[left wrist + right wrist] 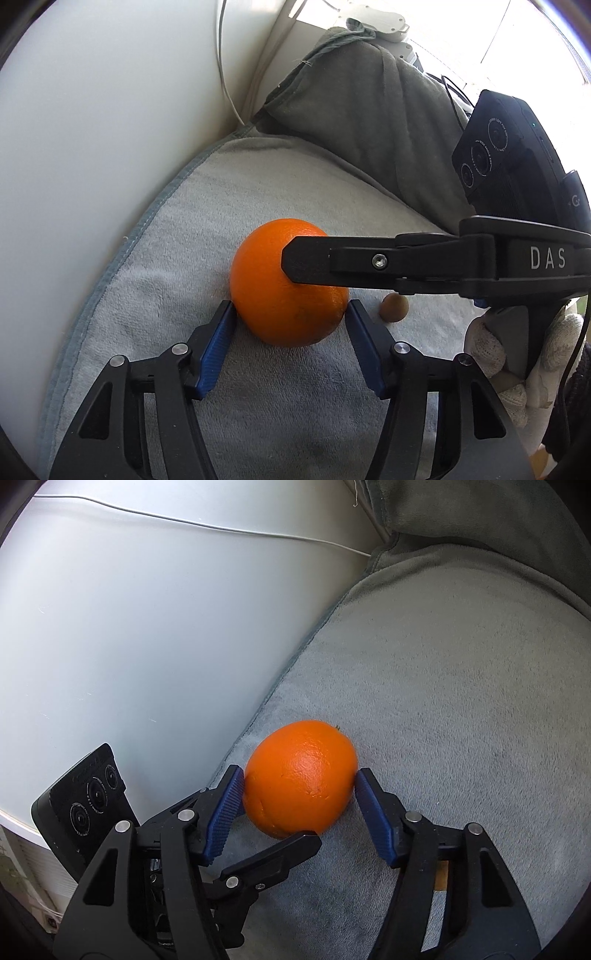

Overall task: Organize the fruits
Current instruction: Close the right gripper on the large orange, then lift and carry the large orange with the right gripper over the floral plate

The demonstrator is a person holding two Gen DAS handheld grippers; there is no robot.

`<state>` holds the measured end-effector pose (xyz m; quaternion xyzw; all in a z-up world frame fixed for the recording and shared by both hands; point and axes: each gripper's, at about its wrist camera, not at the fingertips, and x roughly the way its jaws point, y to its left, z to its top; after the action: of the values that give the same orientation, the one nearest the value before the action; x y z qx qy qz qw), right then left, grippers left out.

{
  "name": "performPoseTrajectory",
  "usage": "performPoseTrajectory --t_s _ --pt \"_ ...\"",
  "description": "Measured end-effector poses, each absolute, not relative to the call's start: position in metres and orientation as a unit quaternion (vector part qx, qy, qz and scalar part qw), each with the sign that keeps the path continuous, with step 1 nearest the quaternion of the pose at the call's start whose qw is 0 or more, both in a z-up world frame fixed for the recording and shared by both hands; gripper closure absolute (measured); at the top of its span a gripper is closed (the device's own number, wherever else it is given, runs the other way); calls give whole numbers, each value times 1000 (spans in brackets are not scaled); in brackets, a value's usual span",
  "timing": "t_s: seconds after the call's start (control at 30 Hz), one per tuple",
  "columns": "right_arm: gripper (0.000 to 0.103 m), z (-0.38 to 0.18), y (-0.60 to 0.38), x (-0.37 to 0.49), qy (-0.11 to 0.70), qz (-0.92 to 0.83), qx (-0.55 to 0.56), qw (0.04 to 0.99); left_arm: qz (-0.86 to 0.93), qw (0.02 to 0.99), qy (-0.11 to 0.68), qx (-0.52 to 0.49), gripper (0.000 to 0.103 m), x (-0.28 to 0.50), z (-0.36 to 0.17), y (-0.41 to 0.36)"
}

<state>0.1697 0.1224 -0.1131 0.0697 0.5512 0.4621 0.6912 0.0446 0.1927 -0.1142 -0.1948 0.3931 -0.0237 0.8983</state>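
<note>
**Orange between both grippers on towel**

Round orange fruit point(288, 291) point(299, 779) rests on the light grey terry towel point(207, 229) point(461, 701), near the towel's edge beside the white curved panel point(110, 129) point(147, 627). Left gripper point(290, 314): blue pads touch both sides of the orange, clamped on it. Right gripper point(300, 788): pads likewise pressed on the orange's two sides. Small brown kiwi point(394, 308) lies on the towel just right of the orange.

Grey towel point(207, 206) beside white curved wall point(92, 110), thin cord point(225, 74).
</note>
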Motion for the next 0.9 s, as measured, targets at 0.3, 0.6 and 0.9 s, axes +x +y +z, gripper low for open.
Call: performPoseTrajectory --t_s 0.3,0.6,0.9 --pt "38 -105 110 168 544 461 73 698 -29 902 387 -188 43 42 -106 181" --pt "38 -89 87 166 529 457 79 711 -42 909 377 -171 43 44 -92 160" --pt "38 -75 54 165 515 451 95 723 -57 915 369 -151 43 50 -78 135"
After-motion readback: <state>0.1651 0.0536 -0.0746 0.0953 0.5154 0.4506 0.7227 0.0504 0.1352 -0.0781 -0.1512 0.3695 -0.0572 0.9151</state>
